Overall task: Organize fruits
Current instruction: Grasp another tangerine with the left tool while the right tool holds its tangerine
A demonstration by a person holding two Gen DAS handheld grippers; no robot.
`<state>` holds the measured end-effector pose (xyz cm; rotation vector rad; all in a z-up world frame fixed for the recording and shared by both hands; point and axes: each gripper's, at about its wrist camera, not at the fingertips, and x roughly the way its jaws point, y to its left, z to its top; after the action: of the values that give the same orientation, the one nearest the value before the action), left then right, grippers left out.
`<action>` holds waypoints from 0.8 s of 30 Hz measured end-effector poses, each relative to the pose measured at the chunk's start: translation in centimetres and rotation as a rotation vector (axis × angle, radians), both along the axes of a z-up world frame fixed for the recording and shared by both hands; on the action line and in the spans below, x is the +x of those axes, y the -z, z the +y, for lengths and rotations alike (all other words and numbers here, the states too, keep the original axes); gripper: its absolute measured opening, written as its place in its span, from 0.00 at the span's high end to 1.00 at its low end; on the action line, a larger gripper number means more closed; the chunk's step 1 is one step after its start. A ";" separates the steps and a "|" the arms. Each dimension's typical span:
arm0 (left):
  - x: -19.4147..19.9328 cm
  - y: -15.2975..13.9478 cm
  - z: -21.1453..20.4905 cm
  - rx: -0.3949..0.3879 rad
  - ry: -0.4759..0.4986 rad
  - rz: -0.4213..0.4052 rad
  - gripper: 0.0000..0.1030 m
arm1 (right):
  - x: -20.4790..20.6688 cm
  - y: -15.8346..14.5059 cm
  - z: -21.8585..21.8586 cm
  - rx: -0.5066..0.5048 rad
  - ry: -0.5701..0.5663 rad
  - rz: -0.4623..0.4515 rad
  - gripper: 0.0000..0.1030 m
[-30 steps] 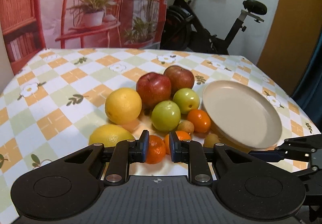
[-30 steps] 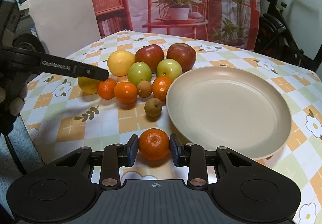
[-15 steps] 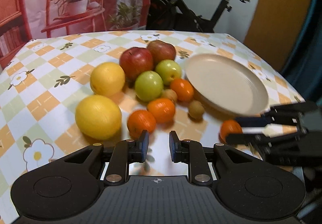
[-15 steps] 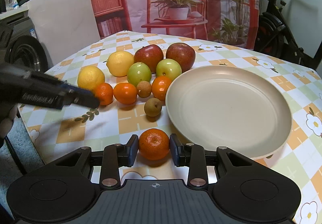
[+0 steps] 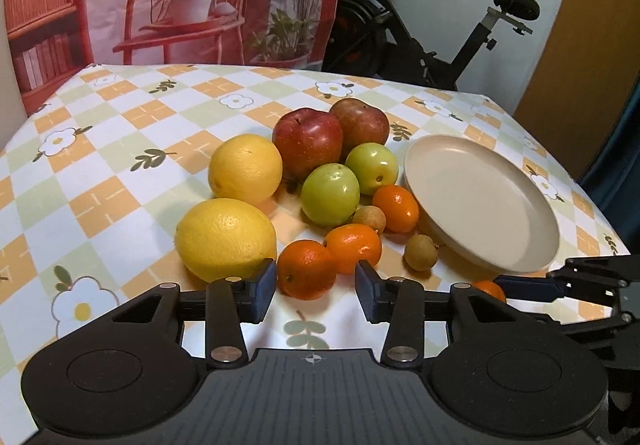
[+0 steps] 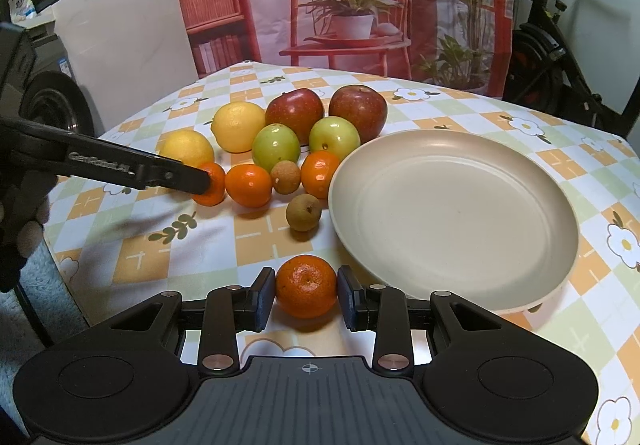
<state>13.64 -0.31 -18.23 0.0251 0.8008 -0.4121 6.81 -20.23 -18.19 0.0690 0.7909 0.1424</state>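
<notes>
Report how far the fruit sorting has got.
Done: nothing; the plate is bare. In hand: the right gripper is shut on a mandarin beside the plate; the left gripper is opening around another mandarin. Left: the lemons, apples, green fruits and small brown fruits on the tablecloth.

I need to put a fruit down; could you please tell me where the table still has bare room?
The plate is bare, and so is the cloth left of the lemons and beyond the apples. Between lemons and plate, the fruit sits packed.
</notes>
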 end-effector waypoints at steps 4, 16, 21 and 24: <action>0.2 0.4 -0.8 0.053 0.004 -0.025 0.57 | 0.0 0.0 0.0 0.001 0.000 -0.001 0.70; -1.8 -0.1 -0.7 0.058 0.061 -0.019 0.66 | -0.1 0.0 0.0 -0.003 0.001 0.000 0.70; -2.8 0.4 -0.7 0.077 0.105 0.017 0.66 | -0.2 -0.1 0.2 -0.021 0.002 0.000 0.70; -3.2 0.5 -0.5 0.079 0.123 0.011 0.65 | -0.3 -0.1 0.1 -0.018 0.006 0.000 0.70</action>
<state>10.49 -0.85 -18.70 0.1462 0.8283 -0.4967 6.54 -20.12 -18.06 0.0539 0.7916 0.1296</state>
